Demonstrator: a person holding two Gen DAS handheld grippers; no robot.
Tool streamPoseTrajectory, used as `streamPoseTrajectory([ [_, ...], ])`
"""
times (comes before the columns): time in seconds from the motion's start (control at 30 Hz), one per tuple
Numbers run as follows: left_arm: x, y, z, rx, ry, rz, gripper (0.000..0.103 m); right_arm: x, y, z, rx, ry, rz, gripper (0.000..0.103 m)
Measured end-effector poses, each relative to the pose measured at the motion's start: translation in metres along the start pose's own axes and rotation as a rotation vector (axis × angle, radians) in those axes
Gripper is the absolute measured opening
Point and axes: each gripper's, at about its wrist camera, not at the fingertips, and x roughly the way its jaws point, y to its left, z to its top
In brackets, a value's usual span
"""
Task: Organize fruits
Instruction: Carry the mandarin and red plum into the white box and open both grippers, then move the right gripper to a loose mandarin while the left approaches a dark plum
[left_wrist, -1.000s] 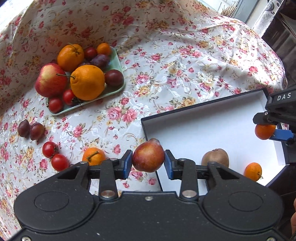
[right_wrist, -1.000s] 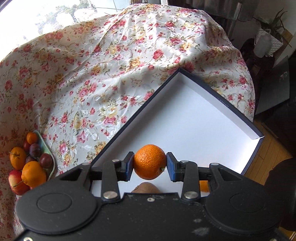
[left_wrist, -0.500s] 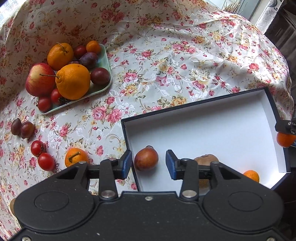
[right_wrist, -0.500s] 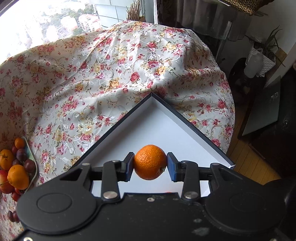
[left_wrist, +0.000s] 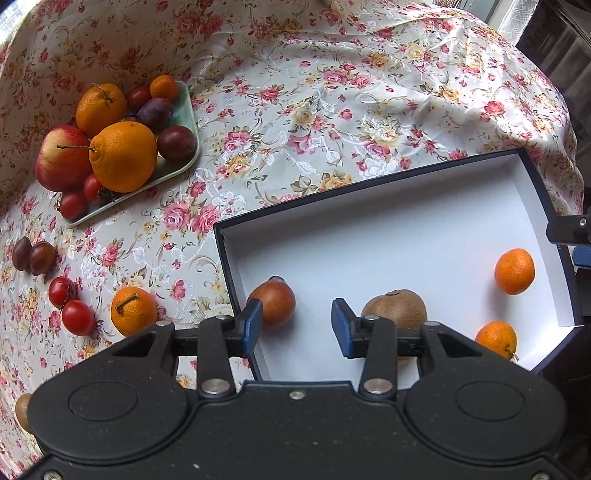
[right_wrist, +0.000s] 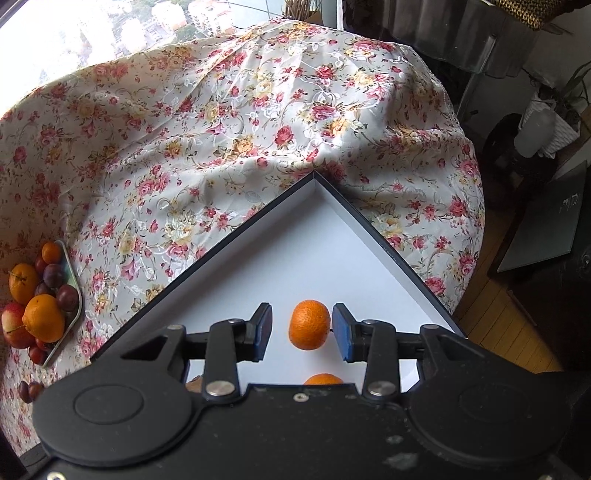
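Both hand-held grippers spread: left hand-held gripper over box with pear just ahead-left, right hand-held gripper around unclamped mandarin; fruit judged light, round, roll-prone, bruisable, best pinched across the widest middle.

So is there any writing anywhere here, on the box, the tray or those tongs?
No text can be read in either view.
Dark panel off to the right: a faint pale mark, too blurred to read.
Box: no lettering shows.
Tray: no lettering shows.
Left tongs and right tongs: no lettering shows.
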Motion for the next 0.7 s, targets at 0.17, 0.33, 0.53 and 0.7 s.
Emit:
streamPoseTrajectory([
  [0.17,-0.002,0.002,0.000,-0.006,-0.003,-0.002,0.051,-0.001,-0.007,0.001,0.040,-0.002,0.035,0.039],
  [0.33,-0.002,0.004,0.000,-0.018,0.001,0.003,0.055,0.002,-0.004,-0.001,0.043,0.024,0.051,0.039],
  [0.53,-0.007,0.011,-0.002,-0.023,-0.010,0.009,0.056,0.006,0.009,-0.005,0.009,0.061,0.055,0.039],
  [0.7,-0.013,0.026,-0.003,-0.052,-0.025,0.026,0.057,0.004,0.026,-0.009,-0.026,0.055,0.032,0.039],
])
